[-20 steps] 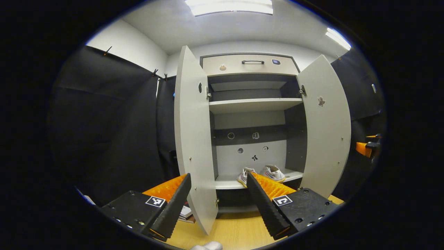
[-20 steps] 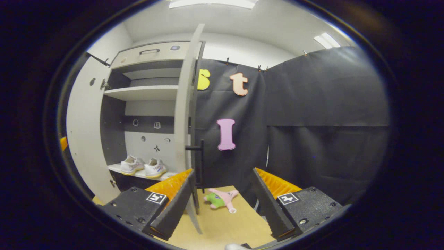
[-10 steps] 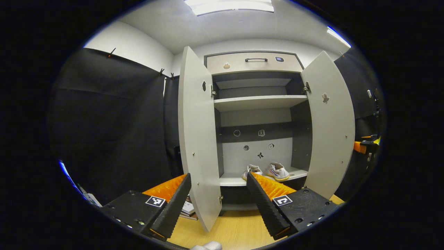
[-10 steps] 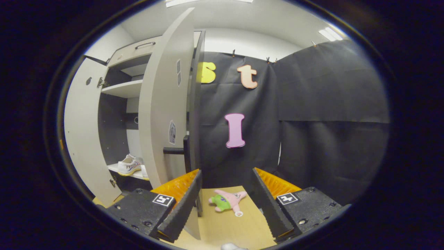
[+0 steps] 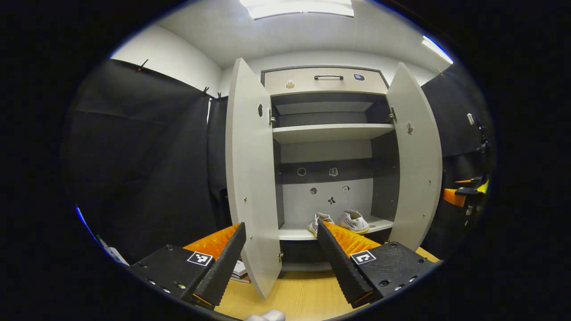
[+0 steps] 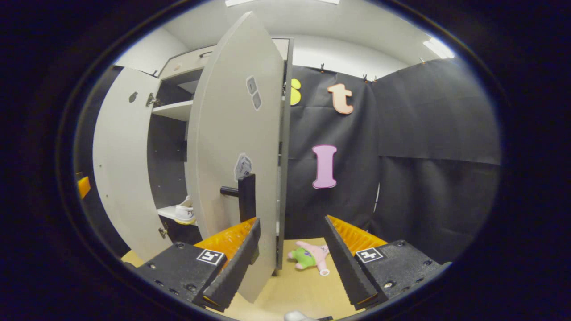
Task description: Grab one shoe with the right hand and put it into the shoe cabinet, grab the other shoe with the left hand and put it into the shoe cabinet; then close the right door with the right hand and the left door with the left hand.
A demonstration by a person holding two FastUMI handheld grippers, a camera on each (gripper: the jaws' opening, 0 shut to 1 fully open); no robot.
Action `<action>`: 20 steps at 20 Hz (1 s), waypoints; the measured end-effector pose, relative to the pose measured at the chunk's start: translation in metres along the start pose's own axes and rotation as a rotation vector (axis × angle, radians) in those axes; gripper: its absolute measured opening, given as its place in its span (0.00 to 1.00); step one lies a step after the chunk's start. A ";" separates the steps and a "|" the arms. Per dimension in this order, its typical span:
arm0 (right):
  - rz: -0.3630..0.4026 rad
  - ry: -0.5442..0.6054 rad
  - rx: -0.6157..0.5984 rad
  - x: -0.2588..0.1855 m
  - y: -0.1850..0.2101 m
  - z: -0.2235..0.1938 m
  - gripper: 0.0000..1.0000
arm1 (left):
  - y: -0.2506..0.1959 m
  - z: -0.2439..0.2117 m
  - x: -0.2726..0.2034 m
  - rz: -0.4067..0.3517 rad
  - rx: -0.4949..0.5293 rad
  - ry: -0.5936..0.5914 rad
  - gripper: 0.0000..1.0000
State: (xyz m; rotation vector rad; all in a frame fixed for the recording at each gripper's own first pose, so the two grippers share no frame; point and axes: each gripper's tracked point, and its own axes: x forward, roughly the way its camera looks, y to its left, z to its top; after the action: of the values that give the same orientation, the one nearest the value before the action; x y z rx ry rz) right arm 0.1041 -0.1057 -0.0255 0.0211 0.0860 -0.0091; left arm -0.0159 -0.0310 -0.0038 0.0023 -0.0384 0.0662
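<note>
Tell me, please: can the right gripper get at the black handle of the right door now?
Probably yes. The right gripper is open, and the handle sticks out of the right door just above its left finger, with nothing between them.

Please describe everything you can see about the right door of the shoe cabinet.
The right door is a tall, flat, pale grey panel that looks like laminated board. It is partly open, hinged to the shoe cabinet at its right side. Its outer face carries a dark bar handle low down and a few small stickers. In the left gripper view, the inner face shows a hinge near the top and one sticker. The right tongs are open just before the handle; whether they touch the door cannot be told.
</note>
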 end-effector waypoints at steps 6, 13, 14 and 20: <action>0.077 -0.022 0.007 0.005 0.056 0.011 0.97 | 0.034 -0.002 -0.003 0.034 0.011 0.003 0.96; 0.087 -0.034 0.016 -0.020 0.086 0.015 0.95 | 0.057 -0.003 0.001 0.041 0.011 -0.001 0.96; 0.091 -0.032 0.016 -0.025 0.091 0.014 0.97 | 0.061 -0.006 0.002 0.039 0.015 0.002 0.96; 0.129 -0.033 -0.027 -0.060 0.126 0.000 0.97 | 0.118 -0.024 0.023 0.107 0.039 0.032 0.96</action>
State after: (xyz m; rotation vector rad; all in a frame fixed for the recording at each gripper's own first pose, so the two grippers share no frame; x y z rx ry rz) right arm 0.0453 0.0212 -0.0178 -0.0003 0.0514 0.1208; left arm 0.0004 0.0888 -0.0272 0.0385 -0.0051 0.1738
